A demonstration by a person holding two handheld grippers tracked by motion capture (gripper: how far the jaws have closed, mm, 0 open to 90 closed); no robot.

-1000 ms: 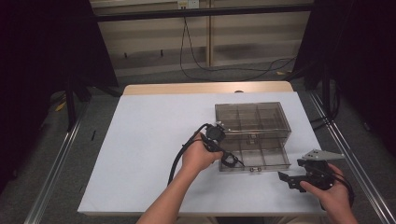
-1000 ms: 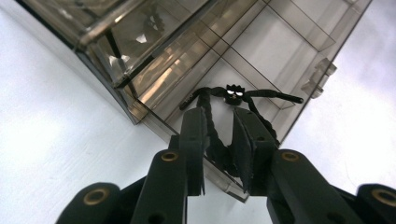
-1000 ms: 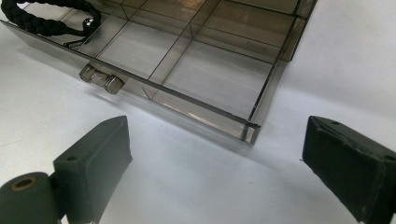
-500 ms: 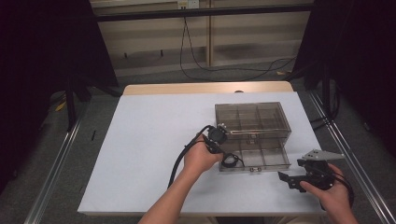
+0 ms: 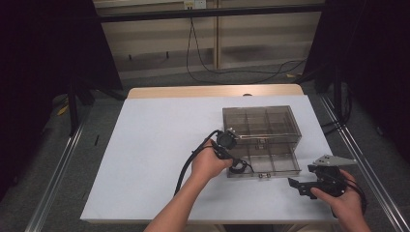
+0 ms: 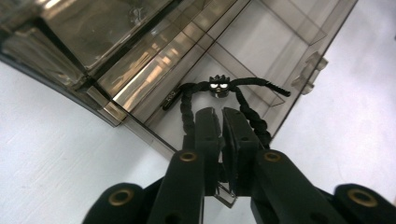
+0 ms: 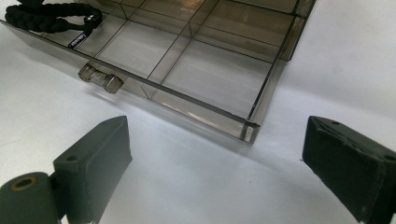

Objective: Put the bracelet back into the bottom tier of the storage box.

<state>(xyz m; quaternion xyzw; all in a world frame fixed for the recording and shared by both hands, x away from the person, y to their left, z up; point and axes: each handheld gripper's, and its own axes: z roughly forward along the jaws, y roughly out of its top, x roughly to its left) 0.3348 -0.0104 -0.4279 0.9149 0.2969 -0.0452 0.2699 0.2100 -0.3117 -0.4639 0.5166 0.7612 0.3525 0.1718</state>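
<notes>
Here your left tongs (image 6: 219,135) are pinching the black braided cord (image 6: 189,100) inside the pulled-out drawer (image 5: 283,166) of the smoky plastic box (image 5: 261,121), its little charm (image 6: 218,85) lying just past the tips. Your right tongs (image 7: 224,163) are spread wide over the white bench (image 5: 154,140), near the drawer's corner.

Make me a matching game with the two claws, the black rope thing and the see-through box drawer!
Things:
1. left claw
2. right claw
3. black braided cord with a small cartoon face charm
4. smoky clear plastic drawer with dividers

States:
A. pulled out of its box
B. jaws wide apart, nothing between them
C. jaws close together over the drawer
D. lying in a drawer compartment

Pairs: 1-C, 2-B, 3-D, 4-A
</notes>
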